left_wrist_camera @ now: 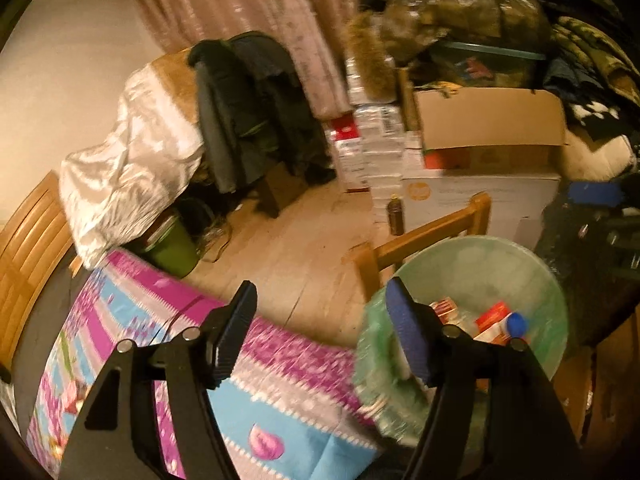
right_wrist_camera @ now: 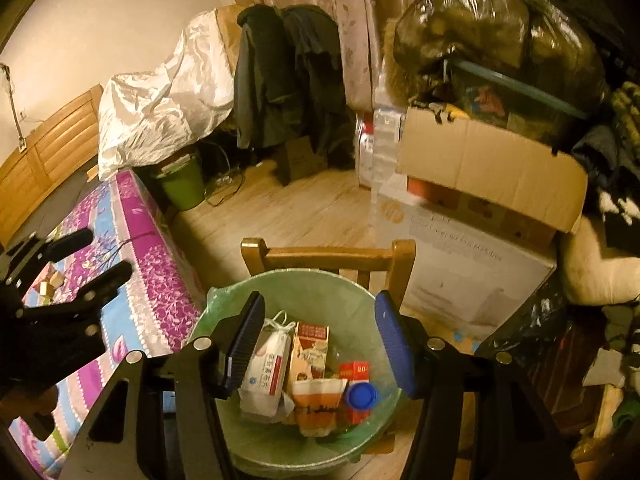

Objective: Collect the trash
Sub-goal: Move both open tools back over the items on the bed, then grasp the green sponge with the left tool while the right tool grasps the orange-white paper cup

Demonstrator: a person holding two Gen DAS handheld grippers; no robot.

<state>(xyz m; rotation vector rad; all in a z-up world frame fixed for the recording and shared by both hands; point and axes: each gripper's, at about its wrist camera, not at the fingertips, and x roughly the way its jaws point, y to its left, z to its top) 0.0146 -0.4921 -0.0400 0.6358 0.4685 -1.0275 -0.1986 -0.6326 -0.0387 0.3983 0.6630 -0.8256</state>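
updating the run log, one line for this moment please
left tool: open, empty | right tool: open, empty, over green-lined trash bin | bin: cartons, blue-capped bottle

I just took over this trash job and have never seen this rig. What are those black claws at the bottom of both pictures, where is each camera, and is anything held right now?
There is no robot arm: a person carries a two-finger gripper in each hand, with a fisheye camera on each looking along its fingers. One picture looks past the left gripper, over the flowered table cover. The other looks past the right gripper, above the green-lined trash bin. The left gripper also shows at that picture's left edge. Both stand open with nothing between the pads. The bin already holds a white tissue pack, a brown carton, a red box and a blue cap. Small wooden blocks lie on the cover.
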